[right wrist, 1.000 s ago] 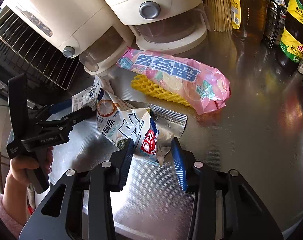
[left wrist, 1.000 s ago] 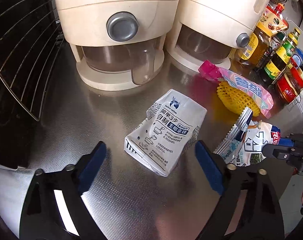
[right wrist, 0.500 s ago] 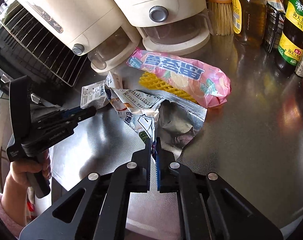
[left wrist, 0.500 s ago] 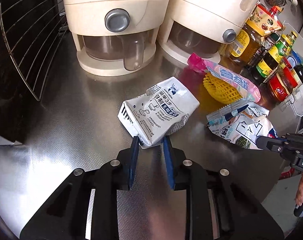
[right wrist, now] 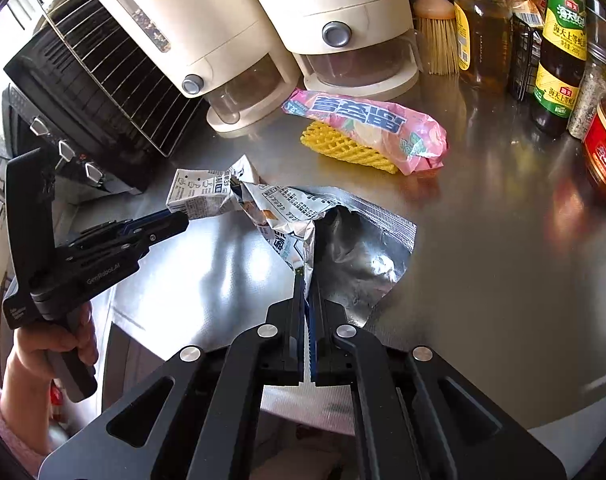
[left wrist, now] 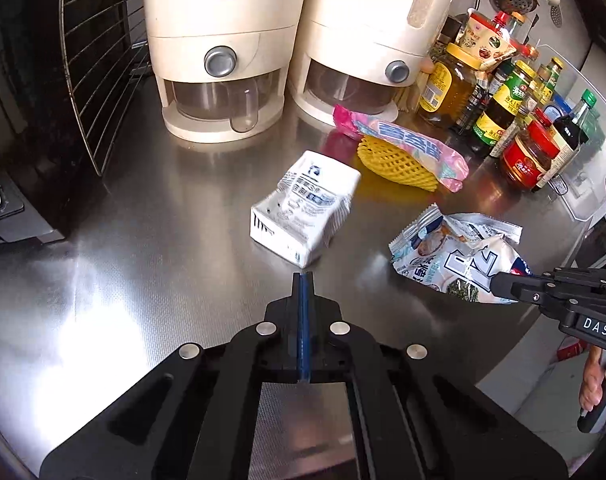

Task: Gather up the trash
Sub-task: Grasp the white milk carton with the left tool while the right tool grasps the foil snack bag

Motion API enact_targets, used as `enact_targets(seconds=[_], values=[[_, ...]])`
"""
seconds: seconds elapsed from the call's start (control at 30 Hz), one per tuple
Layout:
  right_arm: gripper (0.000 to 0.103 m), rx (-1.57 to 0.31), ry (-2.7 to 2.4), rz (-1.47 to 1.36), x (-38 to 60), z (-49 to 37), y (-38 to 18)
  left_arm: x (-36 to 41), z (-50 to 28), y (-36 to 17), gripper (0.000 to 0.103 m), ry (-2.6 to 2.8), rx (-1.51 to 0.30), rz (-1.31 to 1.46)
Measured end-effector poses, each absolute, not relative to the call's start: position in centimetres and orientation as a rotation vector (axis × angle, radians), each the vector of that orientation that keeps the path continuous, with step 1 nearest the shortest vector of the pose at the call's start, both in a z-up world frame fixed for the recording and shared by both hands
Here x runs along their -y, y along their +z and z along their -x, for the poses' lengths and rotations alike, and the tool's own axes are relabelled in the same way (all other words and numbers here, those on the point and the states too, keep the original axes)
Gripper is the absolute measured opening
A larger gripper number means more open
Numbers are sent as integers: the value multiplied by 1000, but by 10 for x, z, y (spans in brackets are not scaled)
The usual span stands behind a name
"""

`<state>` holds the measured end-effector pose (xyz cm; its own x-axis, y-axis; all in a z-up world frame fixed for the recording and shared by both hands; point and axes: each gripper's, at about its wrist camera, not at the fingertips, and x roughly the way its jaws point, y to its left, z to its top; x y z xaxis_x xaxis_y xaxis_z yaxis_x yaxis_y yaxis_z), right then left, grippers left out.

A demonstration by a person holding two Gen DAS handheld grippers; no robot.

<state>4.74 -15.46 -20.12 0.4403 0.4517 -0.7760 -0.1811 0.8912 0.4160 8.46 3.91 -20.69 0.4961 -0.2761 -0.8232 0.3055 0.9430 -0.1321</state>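
A white coffee carton (left wrist: 303, 212) lies on the steel counter (left wrist: 143, 240). My left gripper (left wrist: 304, 276) is shut just in front of the carton's near corner; nothing shows between its pads. My right gripper (right wrist: 306, 276) is shut on the torn edge of a crumpled silver snack bag (right wrist: 343, 240), which also shows in the left wrist view (left wrist: 459, 256). A pink snack bag (left wrist: 403, 140) lies over a yellow foam fruit net (left wrist: 395, 164) behind them. In the right wrist view the carton (right wrist: 203, 196) sits at the left gripper's (right wrist: 183, 218) tip.
Two cream grain dispensers (left wrist: 223, 60) stand at the back. Sauce bottles and jars (left wrist: 503, 120) crowd the back right. A black oven with a wire rack (right wrist: 83, 100) stands at the left. The counter's front edge (right wrist: 543, 420) is near the right gripper.
My left gripper closed fully and drew back; the carton slipped free and lies ahead of it. My right gripper stays shut on the silver bag, which is pulled more open.
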Motion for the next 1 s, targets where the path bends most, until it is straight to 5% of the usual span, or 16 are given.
enact_targets(seconds=[0.2,0.23,0.3,0.47,0.8,1.0], values=[[3,-1038,408,-288,159,-26,-197,-37,-67,-204,4,-316,-987,-48],[3,-1037,410,-286,160,-23,-197,-37,-66,-201,26,-310,-976,-54],[3,-1036,410,-276,162,-20,-195,-36,-68,-198,46,-312,-951,-73],[3,-1042,403,-280,170,-25,-195,-34,-90,-201,50,-310,-952,-100],[3,-1077,379,-334,177,-60,-209,-16,-139,-225,78,-366,-998,-181],[3,-1076,381,-353,177,-65,-212,-7,-163,-240,79,-397,-1009,-213]])
